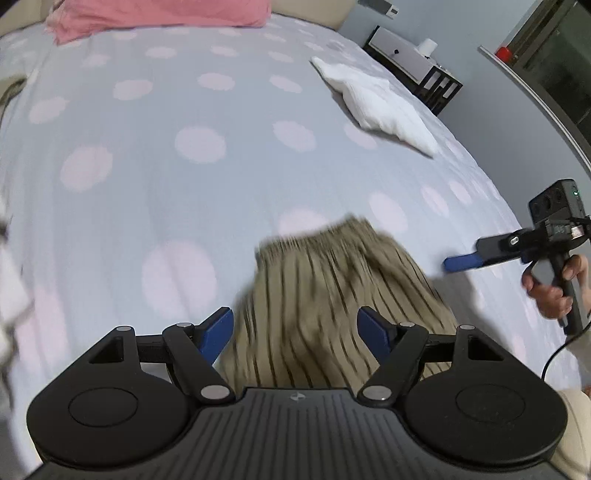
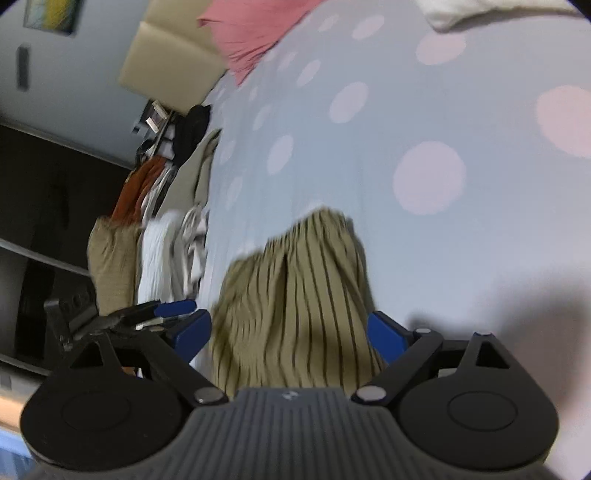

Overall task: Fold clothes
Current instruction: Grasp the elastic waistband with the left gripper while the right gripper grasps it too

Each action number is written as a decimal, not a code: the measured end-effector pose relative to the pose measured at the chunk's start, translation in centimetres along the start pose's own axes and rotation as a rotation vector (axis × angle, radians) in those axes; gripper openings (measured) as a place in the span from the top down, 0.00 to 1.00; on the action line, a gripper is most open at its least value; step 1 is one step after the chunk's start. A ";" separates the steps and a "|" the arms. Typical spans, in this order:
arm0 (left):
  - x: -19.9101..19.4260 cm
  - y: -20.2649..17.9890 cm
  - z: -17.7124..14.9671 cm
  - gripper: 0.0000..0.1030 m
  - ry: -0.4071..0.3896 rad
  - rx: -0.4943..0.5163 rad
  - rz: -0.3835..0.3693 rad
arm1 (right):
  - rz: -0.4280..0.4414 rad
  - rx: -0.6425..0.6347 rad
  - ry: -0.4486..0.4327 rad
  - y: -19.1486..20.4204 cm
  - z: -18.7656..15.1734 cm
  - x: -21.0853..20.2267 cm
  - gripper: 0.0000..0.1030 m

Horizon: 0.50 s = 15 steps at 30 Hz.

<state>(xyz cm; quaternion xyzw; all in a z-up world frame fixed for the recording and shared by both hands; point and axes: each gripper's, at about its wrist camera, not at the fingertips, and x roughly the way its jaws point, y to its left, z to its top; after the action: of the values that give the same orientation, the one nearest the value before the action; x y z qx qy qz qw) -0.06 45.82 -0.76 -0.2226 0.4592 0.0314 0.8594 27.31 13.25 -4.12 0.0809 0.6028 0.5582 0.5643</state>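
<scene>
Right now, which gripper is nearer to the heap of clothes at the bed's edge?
Left. The left gripper sits just beside the heap of clothes. The right gripper is farther off, on the other side of the striped garment.

The bed (image 1: 155, 192) wears a pale blue cover with pink dots. A striped beige garment (image 1: 332, 288) lies bunched at its near edge. A white cloth (image 1: 376, 103) rests far right, a pink pillow (image 1: 159, 14) at the far end, and mixed clothes (image 2: 177, 240) along the left edge.
</scene>
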 end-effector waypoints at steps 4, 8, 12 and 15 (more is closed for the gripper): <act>1.5 0.0 0.7 0.29 0.047 0.041 0.039 | -0.038 -0.023 0.043 0.4 2.5 4.6 0.10; 9.8 -2.8 1.3 0.30 0.107 0.065 0.044 | -0.070 -0.050 0.080 0.2 3.6 7.8 0.10; 11.9 -3.5 0.3 0.30 0.102 0.066 -0.050 | -0.037 -0.081 0.075 0.1 3.8 10.0 0.09; 13.4 -4.0 -0.4 0.31 0.087 0.053 -0.063 | -0.034 -0.111 0.061 0.1 3.4 11.0 0.14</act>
<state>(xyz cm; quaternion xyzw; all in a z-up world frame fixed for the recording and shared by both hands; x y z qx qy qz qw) 8.39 40.03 -10.33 -0.2153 0.4895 -0.0176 0.8448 25.99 23.26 -9.64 0.0223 0.5891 0.5835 0.5586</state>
